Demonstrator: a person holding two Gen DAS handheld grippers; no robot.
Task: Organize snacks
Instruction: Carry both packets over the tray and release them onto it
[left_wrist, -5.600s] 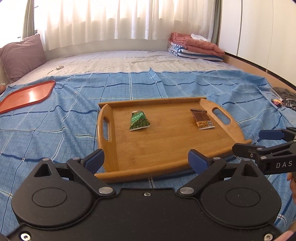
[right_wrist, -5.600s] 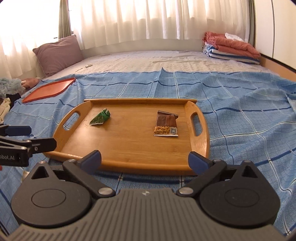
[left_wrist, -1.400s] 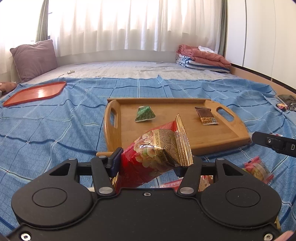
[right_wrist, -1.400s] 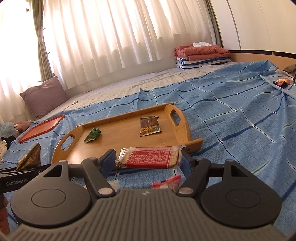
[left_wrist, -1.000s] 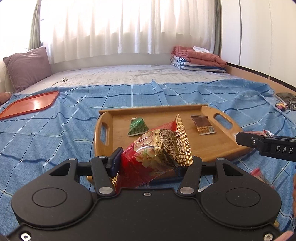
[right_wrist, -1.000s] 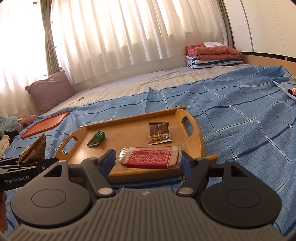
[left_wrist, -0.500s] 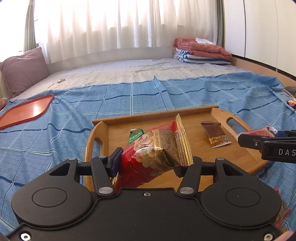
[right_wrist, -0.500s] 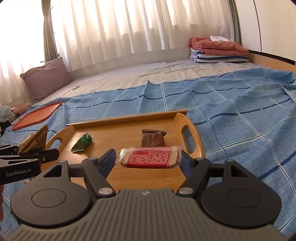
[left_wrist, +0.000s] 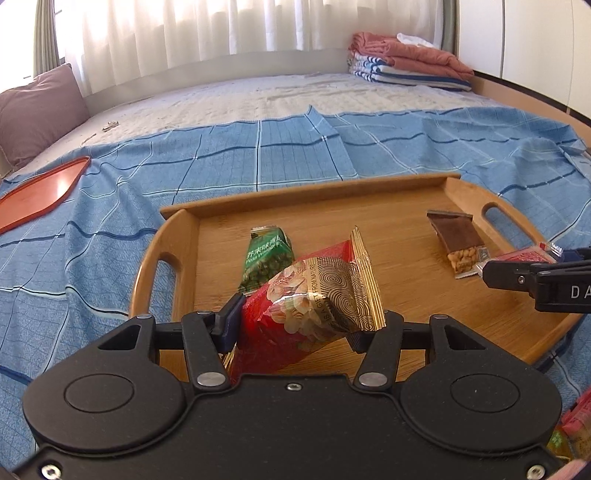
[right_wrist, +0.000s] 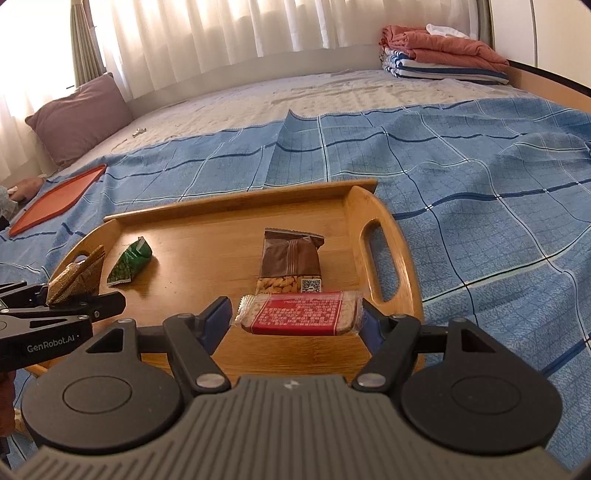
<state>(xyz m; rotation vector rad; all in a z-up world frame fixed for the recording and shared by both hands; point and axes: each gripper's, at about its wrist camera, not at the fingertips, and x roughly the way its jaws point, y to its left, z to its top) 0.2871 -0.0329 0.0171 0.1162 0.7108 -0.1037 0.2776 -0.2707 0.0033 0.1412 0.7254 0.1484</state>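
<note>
The left gripper (left_wrist: 299, 325) was clamped on a red-and-gold snack bag (left_wrist: 314, 306), the bag tilted up between its pads, over the near left part of the wooden tray (left_wrist: 177, 236). Just ahead of that claw lay a green pea packet (left_wrist: 266, 258) — flat on the tray. The right gripper (right_wrist: 295, 321) pinched a flat red-labelled cracker pack (right_wrist: 301, 312) by its ends, level, above the tray's near right side. Directly beyond it a brown peanut packet (right_wrist: 290, 260) rested on the wood, beside the right handle slot. The tray sat on a blue checked bedspread (right_wrist: 461, 192).
</note>
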